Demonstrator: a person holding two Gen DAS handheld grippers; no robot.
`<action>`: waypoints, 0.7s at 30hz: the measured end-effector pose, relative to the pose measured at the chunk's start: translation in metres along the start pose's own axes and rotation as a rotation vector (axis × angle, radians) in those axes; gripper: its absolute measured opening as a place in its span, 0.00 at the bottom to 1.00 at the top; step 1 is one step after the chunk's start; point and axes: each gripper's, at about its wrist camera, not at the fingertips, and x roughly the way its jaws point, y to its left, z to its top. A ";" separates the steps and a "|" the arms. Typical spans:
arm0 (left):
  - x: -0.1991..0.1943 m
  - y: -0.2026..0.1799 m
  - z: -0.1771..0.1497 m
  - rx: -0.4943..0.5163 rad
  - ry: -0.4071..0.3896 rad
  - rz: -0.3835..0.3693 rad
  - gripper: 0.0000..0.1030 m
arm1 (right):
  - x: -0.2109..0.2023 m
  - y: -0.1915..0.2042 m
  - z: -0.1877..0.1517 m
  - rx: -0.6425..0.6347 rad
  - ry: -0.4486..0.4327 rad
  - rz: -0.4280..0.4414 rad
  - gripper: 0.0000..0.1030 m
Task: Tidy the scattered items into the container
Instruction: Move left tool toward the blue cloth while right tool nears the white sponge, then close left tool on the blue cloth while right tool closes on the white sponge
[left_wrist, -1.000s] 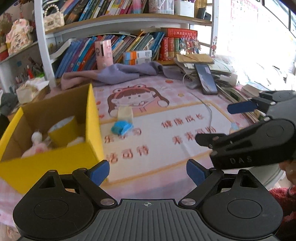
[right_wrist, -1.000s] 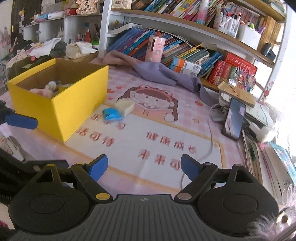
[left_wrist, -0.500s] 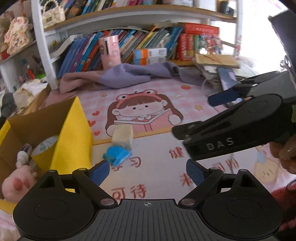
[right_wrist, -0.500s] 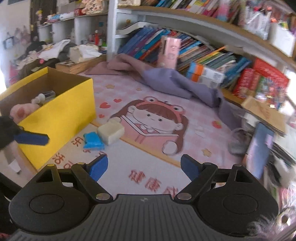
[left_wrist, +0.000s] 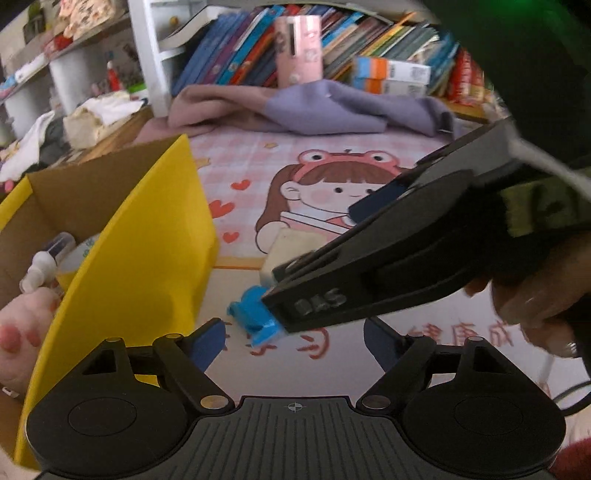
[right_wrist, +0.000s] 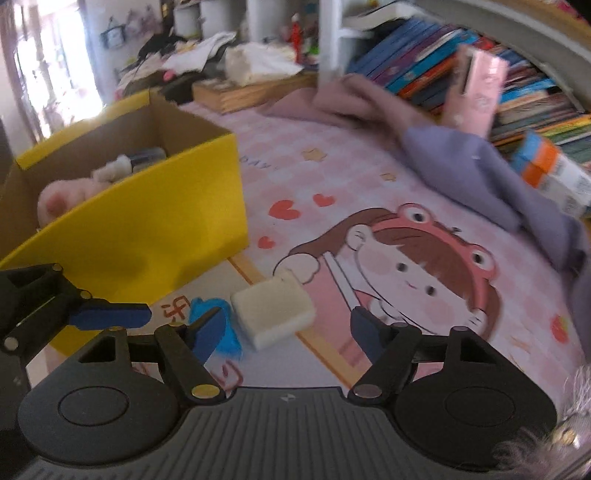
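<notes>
A small blue item (left_wrist: 255, 317) and a cream block (left_wrist: 295, 247) lie side by side on the cartoon mat, just right of the yellow cardboard box (left_wrist: 140, 258). My left gripper (left_wrist: 293, 338) hovers low over the blue item, which sits between and just ahead of its fingers. Its jaws are closing and the pads do not touch it. My right gripper (right_wrist: 286, 332) straddles the cream block (right_wrist: 273, 306); its jaws are also closing, with gaps on both sides. The blue item (right_wrist: 229, 343) lies by its left finger. The right gripper's body crosses the left wrist view.
The box (right_wrist: 147, 229) holds a pink plush (left_wrist: 22, 325) and a small bottle (left_wrist: 44, 262). A purple and pink cloth (left_wrist: 332, 107) lies at the mat's far edge under a bookshelf with a pink tin (left_wrist: 297, 48). A hand (left_wrist: 535, 295) grips the right gripper.
Both grippers have moved in and down toward the blue item and the cream block. The right gripper has swung across the left wrist view. Both pairs of fingers stand narrower.
</notes>
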 end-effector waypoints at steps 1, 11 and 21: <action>0.003 0.001 0.002 -0.010 0.006 0.005 0.81 | 0.008 0.000 0.003 -0.007 0.018 0.018 0.69; 0.026 0.003 0.014 -0.101 0.052 0.031 0.73 | 0.004 -0.035 0.003 0.072 -0.013 0.036 0.45; 0.047 0.009 0.019 -0.185 0.115 0.084 0.65 | -0.047 -0.078 -0.061 0.213 -0.005 -0.129 0.45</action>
